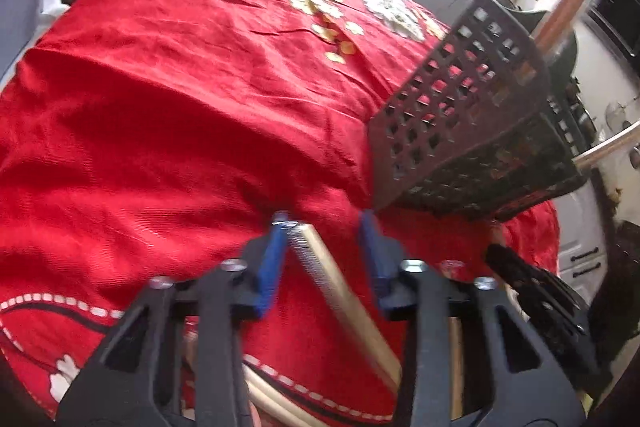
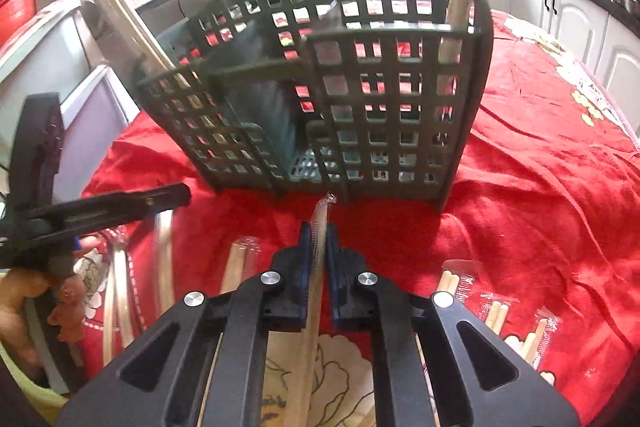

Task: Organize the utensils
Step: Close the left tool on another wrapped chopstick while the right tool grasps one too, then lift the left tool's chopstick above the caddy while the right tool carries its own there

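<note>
In the left wrist view, a wrapped chopstick pair point(image 1: 344, 291) is seen lying between the left gripper point(image 1: 326, 223) fingers, which are spread and not pressing it, near the grey basket point(image 1: 460, 115) on the red cloth point(image 1: 180, 107). In the right wrist view, the right gripper point(image 2: 319, 227) is clenched on another wrapped chopstick pair point(image 2: 316, 267), just before the basket.

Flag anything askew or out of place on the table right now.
The dark lattice caddy leans on the red cloth instead of standing square. Wrapped chopsticks still lie scattered loose in front of it, while two packs poke out of its compartments at different angles. Nothing looks spilled or broken.
</note>
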